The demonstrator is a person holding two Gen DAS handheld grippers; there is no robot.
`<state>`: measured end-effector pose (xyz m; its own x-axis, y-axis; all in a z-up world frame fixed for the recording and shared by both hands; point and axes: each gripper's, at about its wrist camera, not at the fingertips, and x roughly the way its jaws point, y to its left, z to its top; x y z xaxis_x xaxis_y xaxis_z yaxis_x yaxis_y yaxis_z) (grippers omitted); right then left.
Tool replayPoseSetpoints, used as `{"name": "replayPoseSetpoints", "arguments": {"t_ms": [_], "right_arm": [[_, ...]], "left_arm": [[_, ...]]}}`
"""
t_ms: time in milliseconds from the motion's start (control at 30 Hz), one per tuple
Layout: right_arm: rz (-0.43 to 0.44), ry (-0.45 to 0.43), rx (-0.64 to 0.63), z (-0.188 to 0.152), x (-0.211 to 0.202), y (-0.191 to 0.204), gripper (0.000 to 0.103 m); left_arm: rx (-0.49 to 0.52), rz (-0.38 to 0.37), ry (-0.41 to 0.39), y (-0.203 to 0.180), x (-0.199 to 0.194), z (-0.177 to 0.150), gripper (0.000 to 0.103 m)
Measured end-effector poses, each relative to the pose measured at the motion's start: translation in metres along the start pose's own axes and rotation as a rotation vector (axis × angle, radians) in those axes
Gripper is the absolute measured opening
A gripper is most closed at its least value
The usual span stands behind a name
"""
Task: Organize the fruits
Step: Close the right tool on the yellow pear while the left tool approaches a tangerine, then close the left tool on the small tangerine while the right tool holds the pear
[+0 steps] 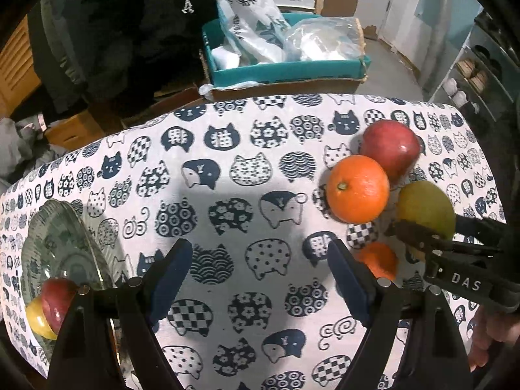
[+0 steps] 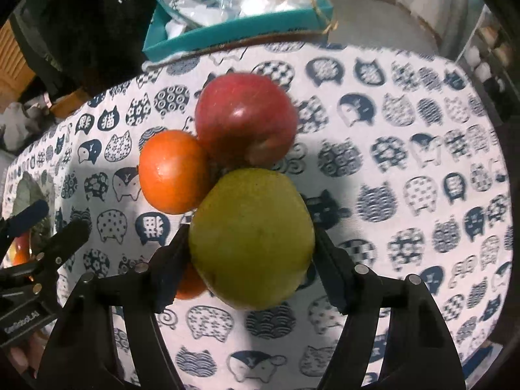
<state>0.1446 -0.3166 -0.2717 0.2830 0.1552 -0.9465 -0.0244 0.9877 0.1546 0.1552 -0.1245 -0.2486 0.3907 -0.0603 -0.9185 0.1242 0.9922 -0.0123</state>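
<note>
Right gripper (image 2: pixel 252 253) clamped on green pear (image 2: pixel 252 237) beside orange (image 2: pixel 174 172) and red apple (image 2: pixel 245 118), possibly just above tablecloth (image 2: pixel 406 169). Left gripper (image 1: pixel 260 279) spread wide, empty, near glass bowl (image 1: pixel 61 243).

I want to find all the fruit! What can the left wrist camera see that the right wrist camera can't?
Only the left wrist view clearly shows the glass bowl with a red apple and a yellow fruit inside.

Only the right wrist view shows the green pear close up, with the right gripper closed around it.

Both show the big red apple, the orange, a second orange partly hidden, and the cat-print tablecloth. The left gripper is open and empty.
</note>
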Motion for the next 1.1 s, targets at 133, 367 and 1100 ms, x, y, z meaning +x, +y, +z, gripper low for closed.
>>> {"name": "replayPoseSetpoints", "arguments": {"t_ms": [133, 367, 1100], "right_arm": [[-0.037, -0.031, 0.002, -0.006, -0.016, -0.017, 0.072], [-0.072, -0.058, 0.025, -0.017, -0.028, -0.044, 0.072], [-0.089, -0.058, 0.054, -0.03, -0.026, -0.078, 0.072]], "left_arm": [[0.009, -0.038, 0.008, -0.012, 0.001, -0.001, 0.086], [0.046, -0.107, 0.036, -0.043, 0.007, -0.005, 0.086], [0.138, -0.132, 0.114, -0.094, 0.041, -0.014, 0.072]]}}
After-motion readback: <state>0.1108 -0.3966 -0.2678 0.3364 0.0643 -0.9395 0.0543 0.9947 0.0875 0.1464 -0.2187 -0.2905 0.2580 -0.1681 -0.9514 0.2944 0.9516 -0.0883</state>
